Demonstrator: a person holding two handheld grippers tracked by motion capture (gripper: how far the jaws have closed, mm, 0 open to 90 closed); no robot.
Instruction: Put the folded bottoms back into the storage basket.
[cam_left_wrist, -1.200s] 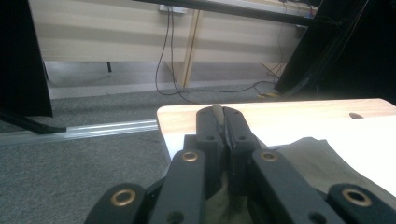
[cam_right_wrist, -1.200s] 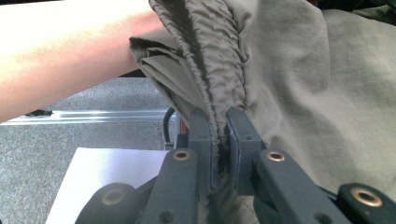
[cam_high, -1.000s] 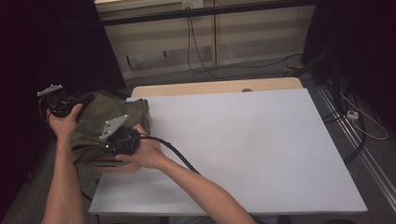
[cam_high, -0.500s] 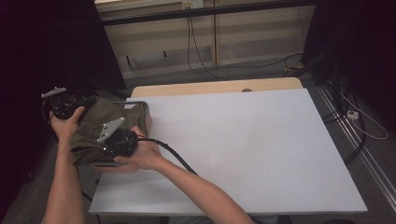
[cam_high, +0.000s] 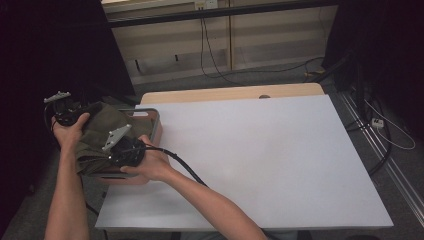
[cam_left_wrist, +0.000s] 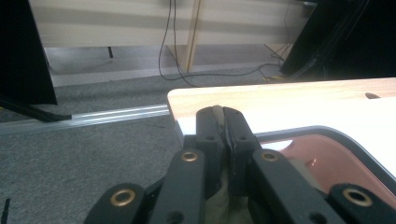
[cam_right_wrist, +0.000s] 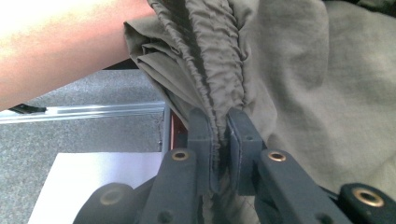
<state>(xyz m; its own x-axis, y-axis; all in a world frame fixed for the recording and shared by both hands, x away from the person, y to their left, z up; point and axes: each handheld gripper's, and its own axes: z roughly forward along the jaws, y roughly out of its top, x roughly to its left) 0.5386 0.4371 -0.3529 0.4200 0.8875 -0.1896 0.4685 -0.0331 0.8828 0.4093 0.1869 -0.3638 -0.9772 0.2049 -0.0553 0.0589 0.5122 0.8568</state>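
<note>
Both pairs of fingers pinch the olive cloth (cam_high: 100, 131), the right gripper (cam_right_wrist: 218, 140) on its gathered elastic band, the left gripper (cam_left_wrist: 223, 135) on a thin edge, holding the soft, wrinkled fabric stretched over the rounded-corner basket (cam_high: 156, 120) at the white surface's (cam_high: 280, 160) left edge.

A white tabletop (cam_high: 260, 160) takes up the middle of the room, with a strip of pale wood (cam_high: 225, 94) showing along its far edge and a small dark hole (cam_high: 264, 96) in that strip. At the near left corner a reddish-brown tray (cam_high: 156, 131) with a grey rim sits directly on it, partly overhanging the left edge. The rest of the white surface is bare.
</note>
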